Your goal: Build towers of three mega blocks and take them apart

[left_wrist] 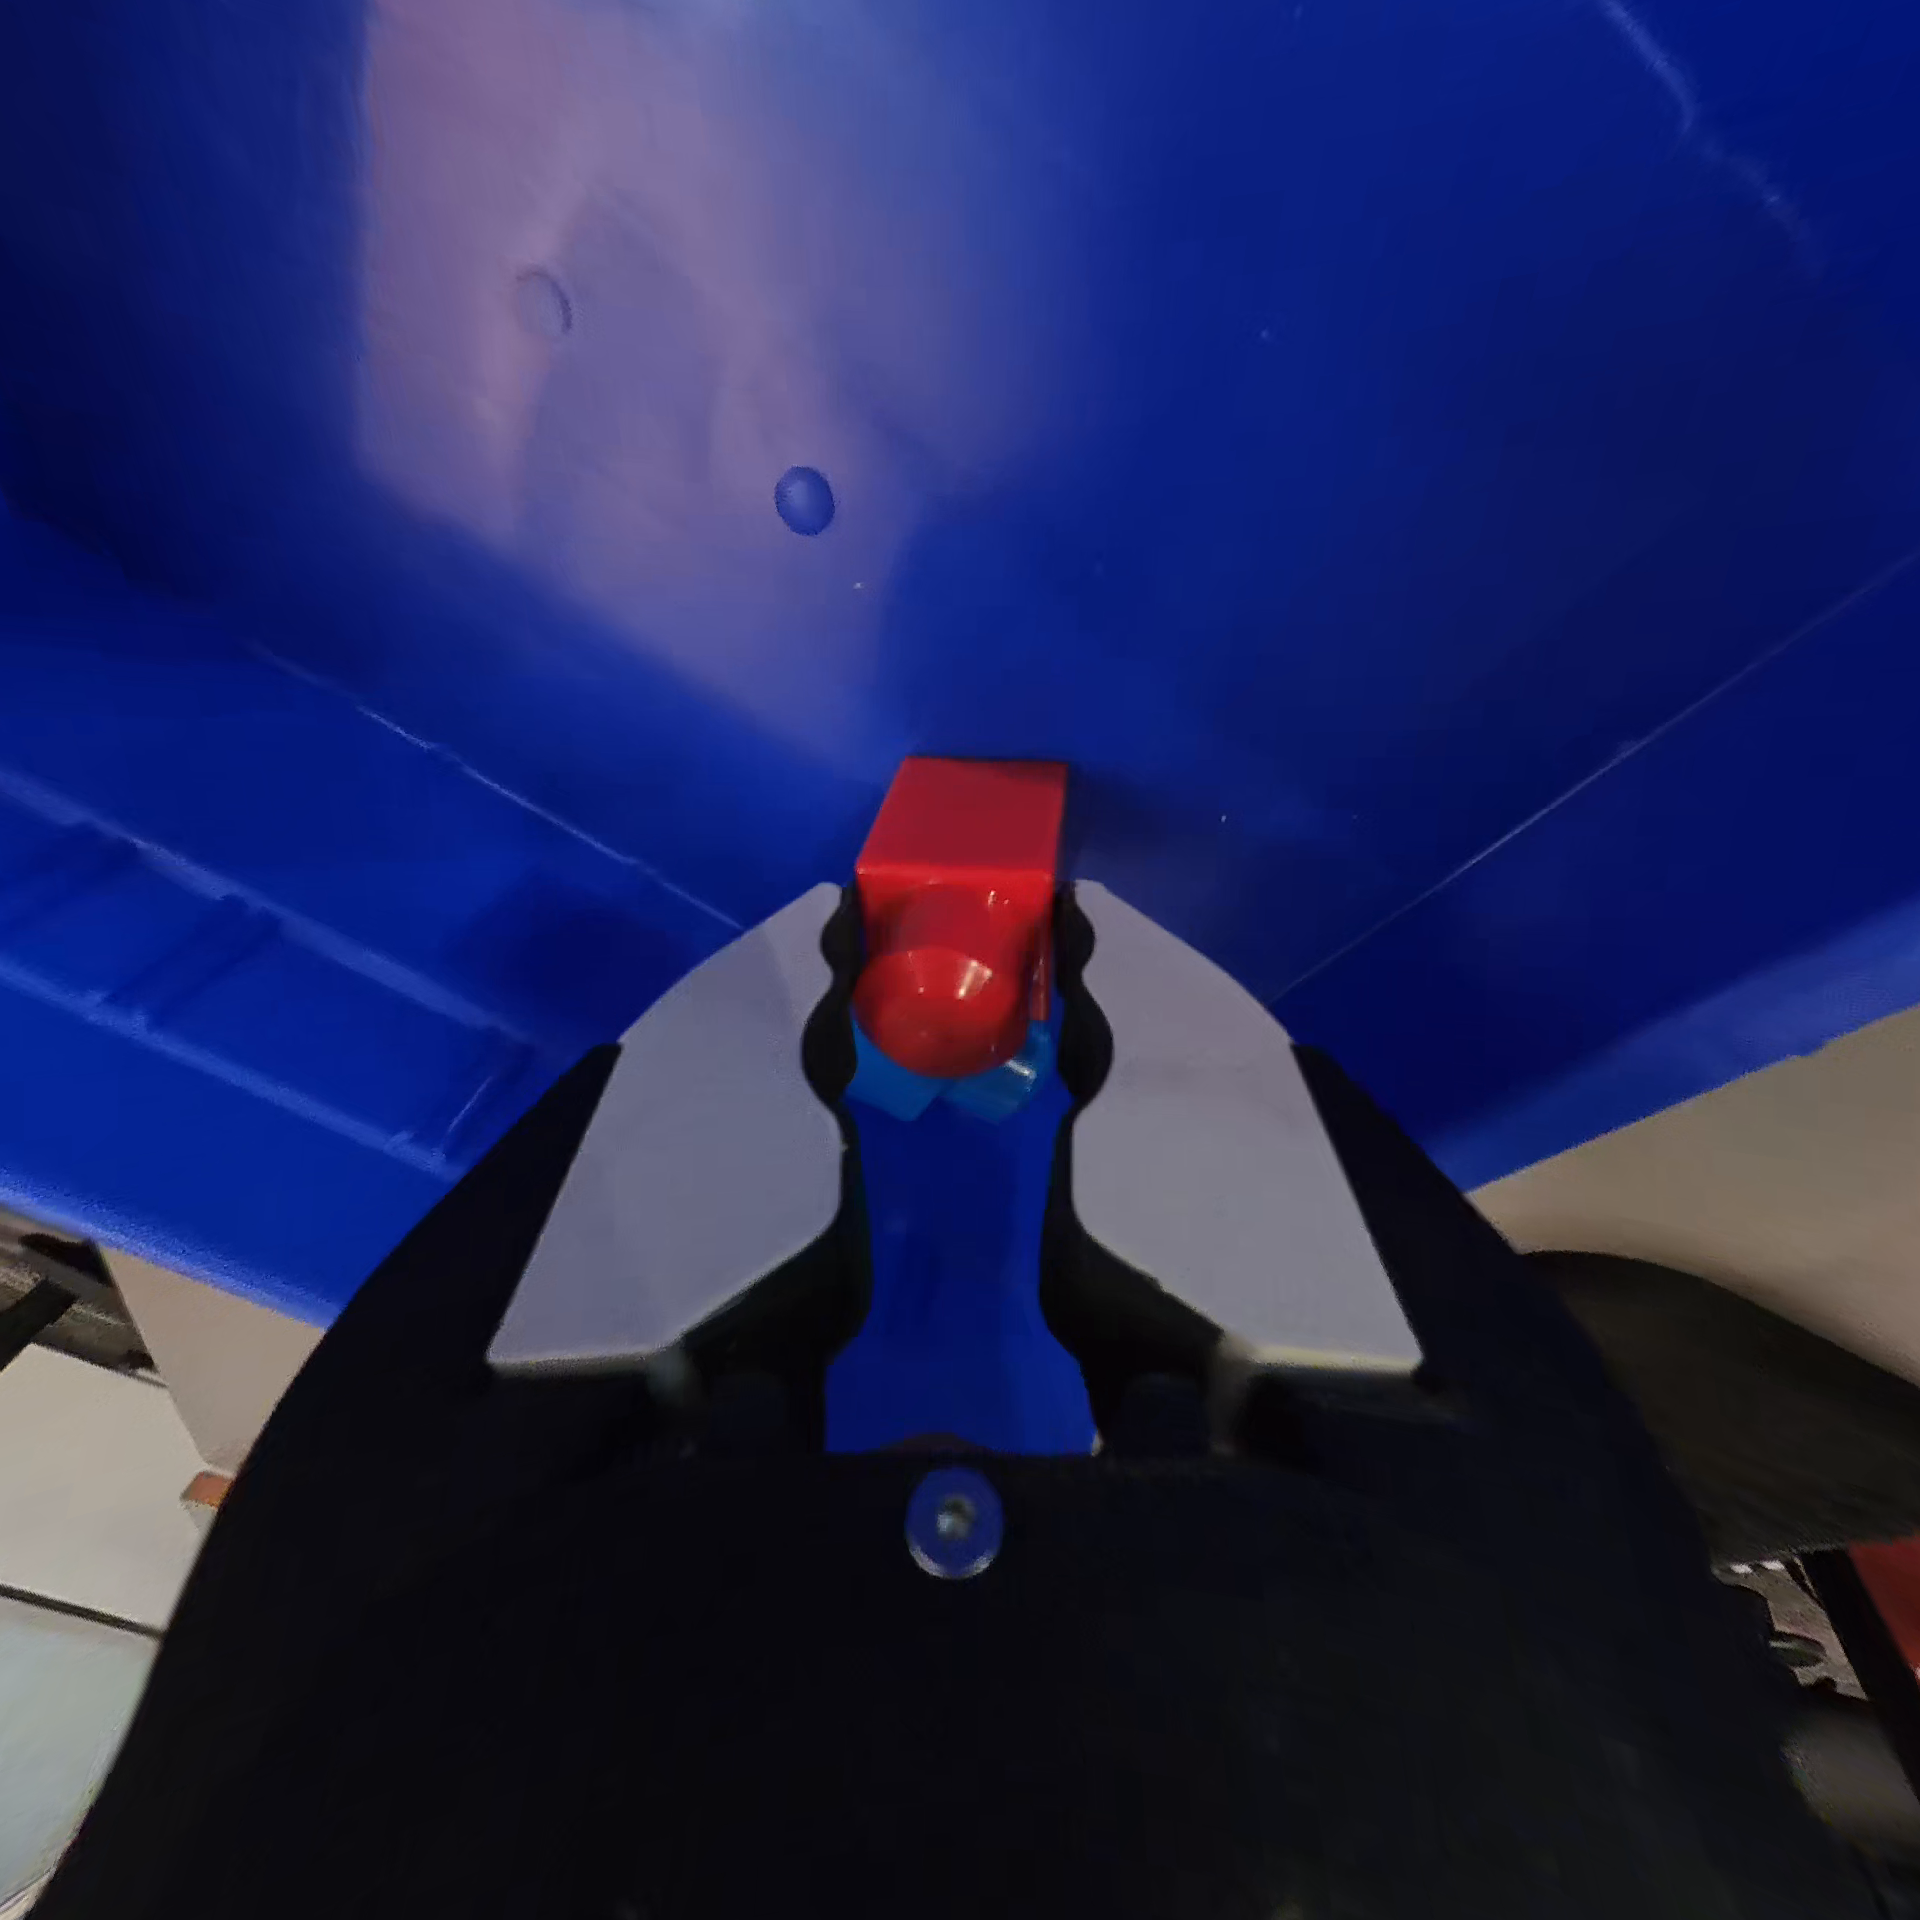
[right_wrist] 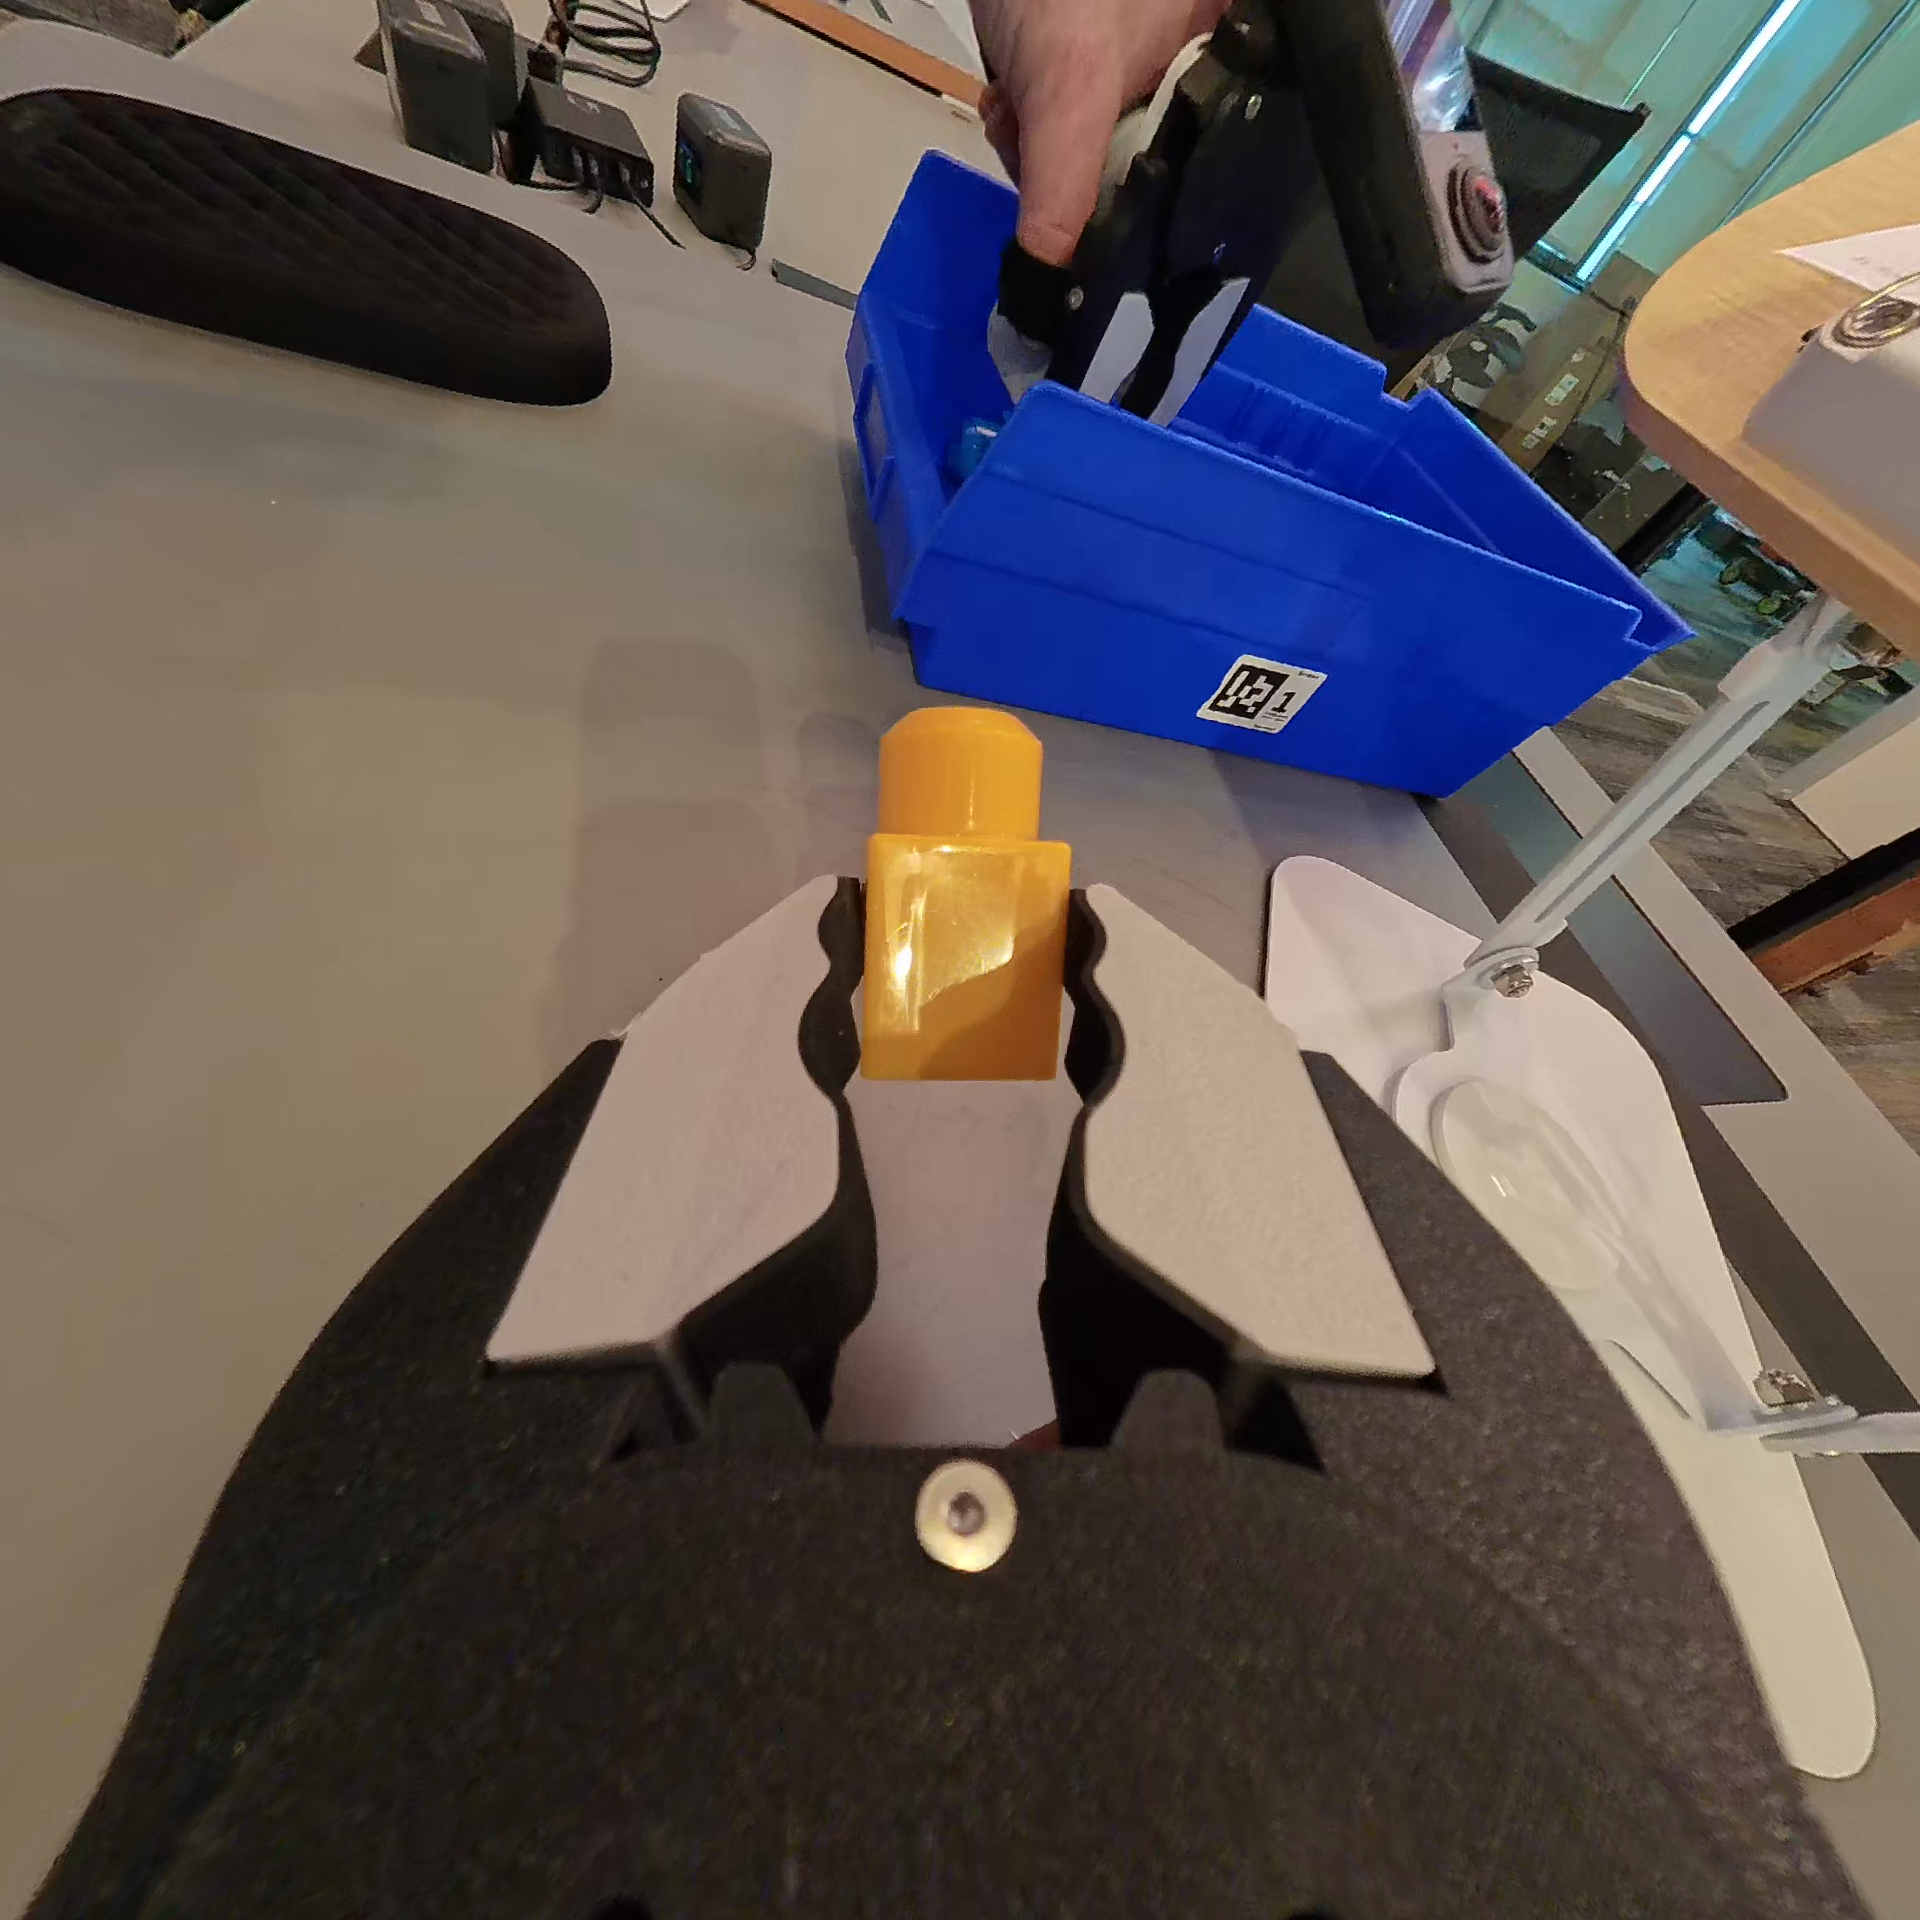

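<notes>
My left gripper (left_wrist: 958, 914) is shut on a red mega block (left_wrist: 961, 842) down inside the blue bin (left_wrist: 1351, 520). A light blue block (left_wrist: 935, 1086) shows just behind the red one, between the fingers. My right gripper (right_wrist: 964, 925) is shut on a yellow mega block (right_wrist: 961, 935) with its stud pointing away, held over the grey table (right_wrist: 312, 675). In the right wrist view the left gripper (right_wrist: 1143, 353) reaches into the blue bin (right_wrist: 1247, 582), held by a hand (right_wrist: 1060, 114). A bit of a light blue block (right_wrist: 977, 431) shows inside the bin.
A black mesh pad (right_wrist: 260, 239) lies at the far left of the table. Dark chargers and cables (right_wrist: 582, 135) sit at the back. A white stand base with a thin arm (right_wrist: 1507, 1091) lies on the right by the table's edge. A wooden tabletop (right_wrist: 1766, 364) stands at the right. Left tips to right tips: about 30 centimeters.
</notes>
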A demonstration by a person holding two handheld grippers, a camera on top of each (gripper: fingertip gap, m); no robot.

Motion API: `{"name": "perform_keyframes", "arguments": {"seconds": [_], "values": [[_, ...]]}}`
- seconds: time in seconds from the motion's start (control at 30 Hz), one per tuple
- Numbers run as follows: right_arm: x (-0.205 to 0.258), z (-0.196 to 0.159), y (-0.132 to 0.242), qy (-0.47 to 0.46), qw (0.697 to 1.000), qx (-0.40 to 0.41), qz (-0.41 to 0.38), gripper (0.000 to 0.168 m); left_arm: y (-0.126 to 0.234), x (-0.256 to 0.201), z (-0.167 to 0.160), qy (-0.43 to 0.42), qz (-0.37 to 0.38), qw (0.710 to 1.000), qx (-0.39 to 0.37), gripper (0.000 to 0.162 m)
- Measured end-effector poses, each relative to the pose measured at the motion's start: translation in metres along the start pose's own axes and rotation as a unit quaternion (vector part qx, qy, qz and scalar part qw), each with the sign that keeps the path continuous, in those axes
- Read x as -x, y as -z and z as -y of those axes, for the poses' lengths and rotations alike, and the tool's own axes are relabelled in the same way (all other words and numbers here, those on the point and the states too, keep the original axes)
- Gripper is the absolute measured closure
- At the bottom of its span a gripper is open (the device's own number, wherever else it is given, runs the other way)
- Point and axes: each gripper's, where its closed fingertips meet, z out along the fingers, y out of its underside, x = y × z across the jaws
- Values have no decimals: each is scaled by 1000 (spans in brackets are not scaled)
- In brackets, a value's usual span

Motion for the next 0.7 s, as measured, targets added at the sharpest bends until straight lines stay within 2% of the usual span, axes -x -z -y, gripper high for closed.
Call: {"name": "perform_keyframes", "arguments": {"seconds": [0.13,0.3,0.5,0.7], "values": [[-3,2,2,-19,1000,-9,3,131,10,3,7,16,9,999,-34,128],[-10,4,5,-63,998,-26,17,132,63,-8,18,15,31,992,-119,127],[-14,9,10,-102,993,-52,37,132,143,-64,60,-53,41,971,-228,128],[-26,16,22,-169,978,-102,61,132,180,-134,117,-135,-12,947,-293,128]]}}
